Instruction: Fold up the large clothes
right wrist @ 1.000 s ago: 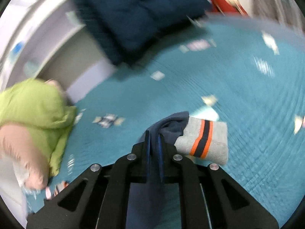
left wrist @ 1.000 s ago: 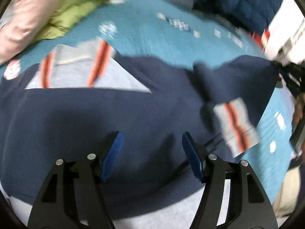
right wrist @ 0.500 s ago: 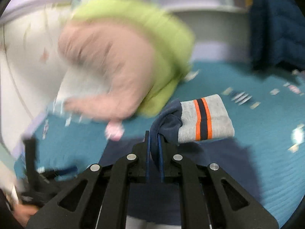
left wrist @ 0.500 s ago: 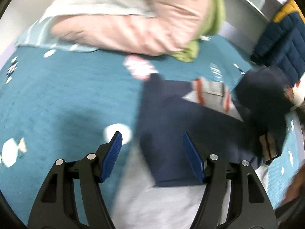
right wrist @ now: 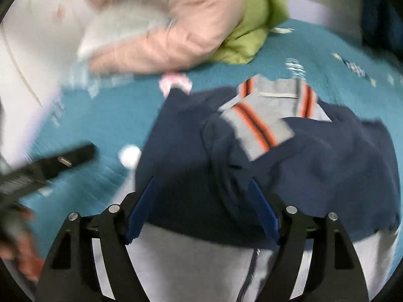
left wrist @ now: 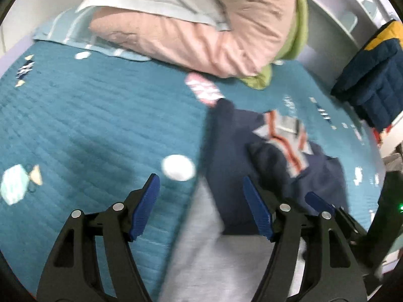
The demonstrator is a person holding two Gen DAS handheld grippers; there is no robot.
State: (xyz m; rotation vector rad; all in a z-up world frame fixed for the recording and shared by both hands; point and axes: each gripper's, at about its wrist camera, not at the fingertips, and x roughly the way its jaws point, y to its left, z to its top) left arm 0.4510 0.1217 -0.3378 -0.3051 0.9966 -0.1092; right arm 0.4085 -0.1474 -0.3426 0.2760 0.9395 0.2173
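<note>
The navy jacket (right wrist: 314, 161) is lying spread on the teal bedspread (left wrist: 88, 125), with its grey lower part (right wrist: 201, 264) nearest the cameras and its grey, orange-striped collar (right wrist: 282, 95) at the far end. One sleeve is lying folded across the chest, so that its grey cuff with orange stripes (right wrist: 257, 128) is resting on the navy cloth just below the collar.

The right gripper (right wrist: 201, 209) is hovering over the lower part of the jacket with its jaws standing wide apart and nothing between the blue pads; it looks to be just above the cloth, though the blur makes contact hard to judge. The zip (right wrist: 249, 271) is running down the grey part between the two black fingers.

The left gripper (left wrist: 201, 206) is hanging over the jacket's left edge, jaws also spread wide and holding nothing. Its left pad is sitting over bare bedspread near a white round patch (left wrist: 178, 167), and its right pad is over the navy cloth. In the right wrist view the left gripper is showing as a blurred black bar at the left side, beside the jacket's edge.

At the head of the bed a pink pillow (left wrist: 214, 30) is lying on a green blanket (left wrist: 299, 25), and a dark blue quilted coat (left wrist: 372, 75) is sitting off to the right, well apart from the jacket.
</note>
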